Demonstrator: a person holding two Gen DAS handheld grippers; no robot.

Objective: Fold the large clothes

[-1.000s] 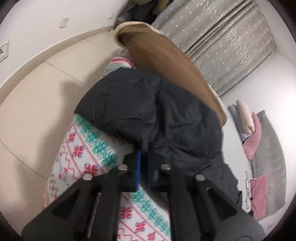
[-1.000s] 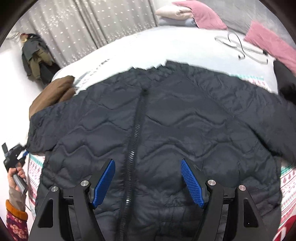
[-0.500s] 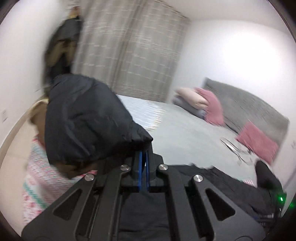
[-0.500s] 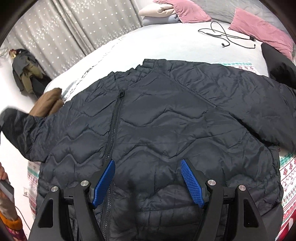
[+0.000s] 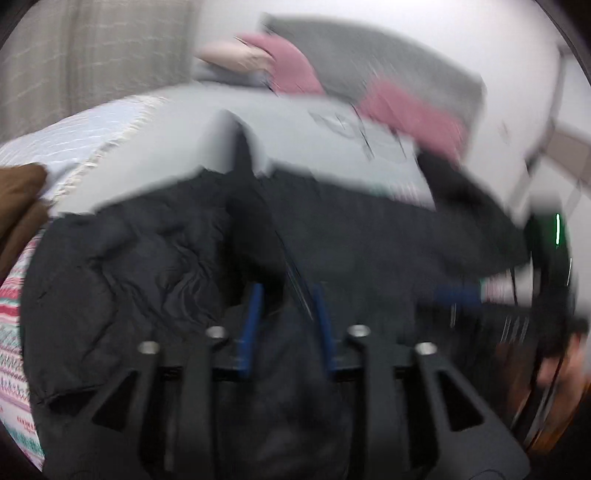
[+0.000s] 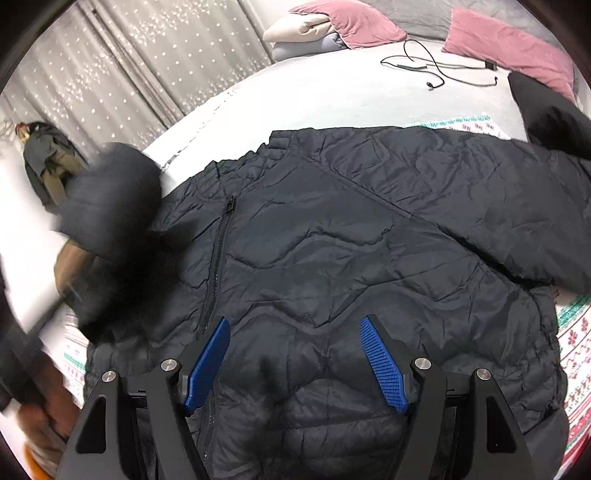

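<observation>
1. Left hand-held gripper [image 5: 286,325]: from my remote seat I see its blue pads [image 5: 253,325] standing partly apart; the jaws have just been opening. The picture is badly smeared, so I cannot tell whether dark cloth lies between them, and nothing looks pinched.
2. Right hand-held gripper [image 6: 295,363] stands wide open above the lower front of the black quilted jacket [image 6: 369,240], its pads [image 6: 384,365] clear of the fabric and holding nothing.
3. That jacket lies spread front-up on the bed [image 6: 332,96], zipper [image 6: 218,254] running up left of centre, collar toward the pillows.
4. Its one sleeve [image 6: 110,195], seen in my right view, is raised and blurred at the left edge of the garment; the other sleeve [image 6: 517,192] stretches flat toward the right.
5. Under the jacket's edges I see a patterned red, green and white blanket [image 6: 576,339].
6. A brown garment [image 5: 18,214] sits at the left side of the bed, just beside the jacket.
7. Farther up the bed lie a black cable [image 6: 432,70], pink pillows [image 6: 509,48] and a folded pale bundle [image 6: 299,31].
8. Grey star-patterned curtains [image 6: 147,62] hang behind, with dark clothes [image 6: 46,158] hanging on the wall beside them.
9. A person's hand [image 6: 40,417] shows blurred at the lower left of my right view.
</observation>
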